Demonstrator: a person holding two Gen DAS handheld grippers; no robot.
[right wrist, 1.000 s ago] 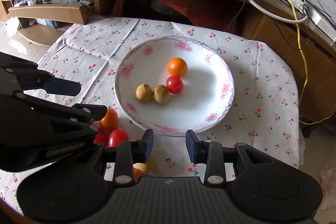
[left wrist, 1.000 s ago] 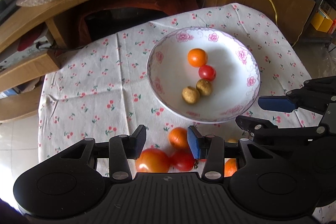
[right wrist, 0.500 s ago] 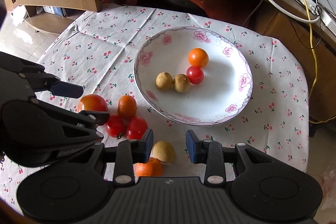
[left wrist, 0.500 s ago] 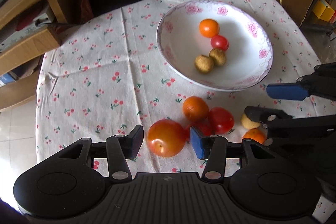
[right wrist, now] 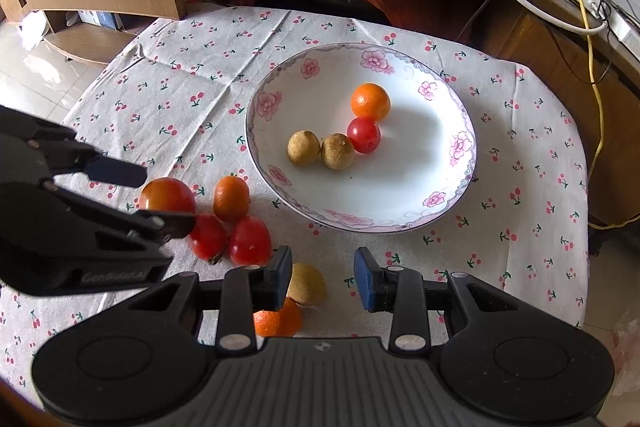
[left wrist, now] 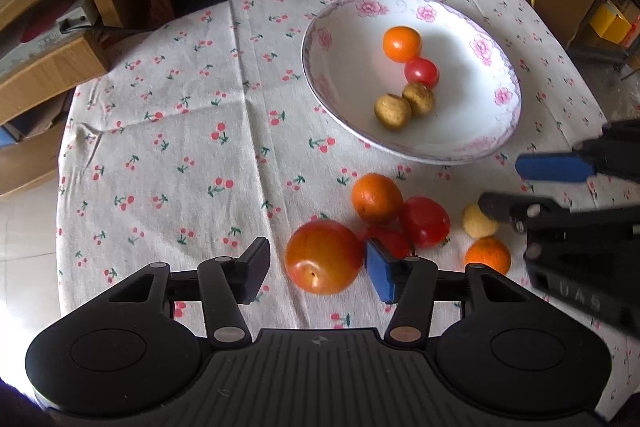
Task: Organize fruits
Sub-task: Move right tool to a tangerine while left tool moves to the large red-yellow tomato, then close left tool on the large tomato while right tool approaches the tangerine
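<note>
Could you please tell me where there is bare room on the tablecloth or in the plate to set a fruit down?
The cloth lies bare left of the plate. Inside the plate, the near-right part past the two brown fruits is free. Crowded: the loose cluster around the big tomato, between the left gripper and right gripper.

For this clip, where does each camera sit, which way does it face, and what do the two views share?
Left wrist view: sits on the left tool, looks forward and down at the large orange-red tomato between its open fingers; the right tool shows at the right edge.
Right wrist view: sits on the right tool, looks down at the pale yellow round fruit; the left tool shows at left.
Shared: white floral-rimmed plate, cherry-print cloth, loose fruit.
</note>
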